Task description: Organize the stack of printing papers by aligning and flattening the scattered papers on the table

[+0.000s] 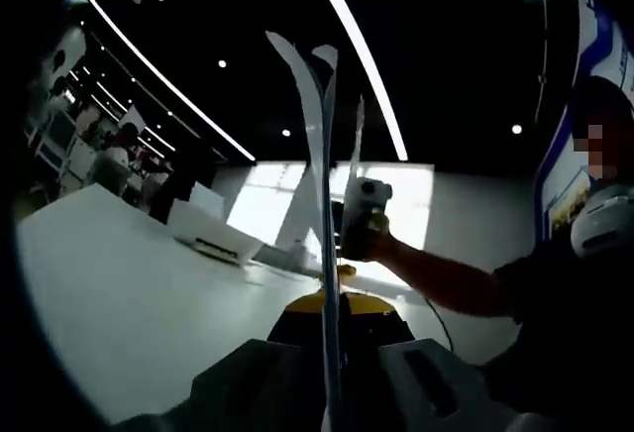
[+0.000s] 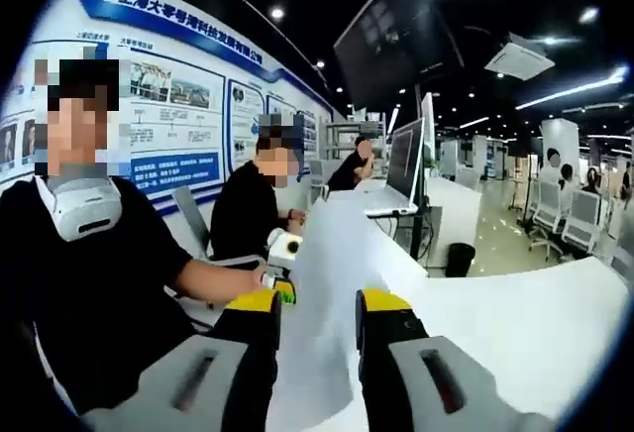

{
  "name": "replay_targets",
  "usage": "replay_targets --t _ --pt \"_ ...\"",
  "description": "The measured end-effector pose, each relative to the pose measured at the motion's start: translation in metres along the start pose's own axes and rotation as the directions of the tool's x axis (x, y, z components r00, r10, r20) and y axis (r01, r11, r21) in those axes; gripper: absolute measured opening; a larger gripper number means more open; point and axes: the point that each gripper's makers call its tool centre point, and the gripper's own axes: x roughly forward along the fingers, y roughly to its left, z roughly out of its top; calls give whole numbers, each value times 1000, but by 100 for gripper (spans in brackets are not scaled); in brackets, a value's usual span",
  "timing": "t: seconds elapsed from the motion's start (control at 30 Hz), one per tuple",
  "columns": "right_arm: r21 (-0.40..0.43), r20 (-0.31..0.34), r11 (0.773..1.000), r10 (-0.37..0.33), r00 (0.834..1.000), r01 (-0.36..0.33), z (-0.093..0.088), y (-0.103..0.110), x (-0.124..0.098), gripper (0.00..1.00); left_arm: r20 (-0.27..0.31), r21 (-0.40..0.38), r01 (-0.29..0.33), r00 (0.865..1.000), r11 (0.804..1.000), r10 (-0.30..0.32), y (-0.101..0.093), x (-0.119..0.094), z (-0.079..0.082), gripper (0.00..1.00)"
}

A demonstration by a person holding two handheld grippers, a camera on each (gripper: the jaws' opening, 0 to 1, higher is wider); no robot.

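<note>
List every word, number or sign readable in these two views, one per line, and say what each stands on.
"上海大学…" opens the white Chinese heading on the blue band of the wall display board in the right gripper view; the later characters are too blurred to read surely.
The board's panel headings and small print: too small to read.
The sheets of paper in the left gripper view show no readable print.

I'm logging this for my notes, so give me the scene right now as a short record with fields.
held item: stack of printing papers, upright on edge
left gripper: shut on the papers' lower edge
right gripper: jaws on either side of the sheets, clamp unclear
surface: white table
person: hand on the far gripper
background: monitor, wall poster, seated people
</note>
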Motion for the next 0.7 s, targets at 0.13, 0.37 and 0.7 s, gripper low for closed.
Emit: replay_targets --t 0.13,0.37,0.7 --pt "-1 31 1000 20 999 -20 1 9 4 29 -1 2 4 1000 1000 -4 -1 0 0 5" --pt "41 62 999 14 998 -17 -30 19 12 18 32 -9 4 999 1000 -4 1 -4 6 5" --pt "102 102 994 -44 994 34 -66 42 25 9 67 -31 -6 998 999 8 4 -7 12 5"
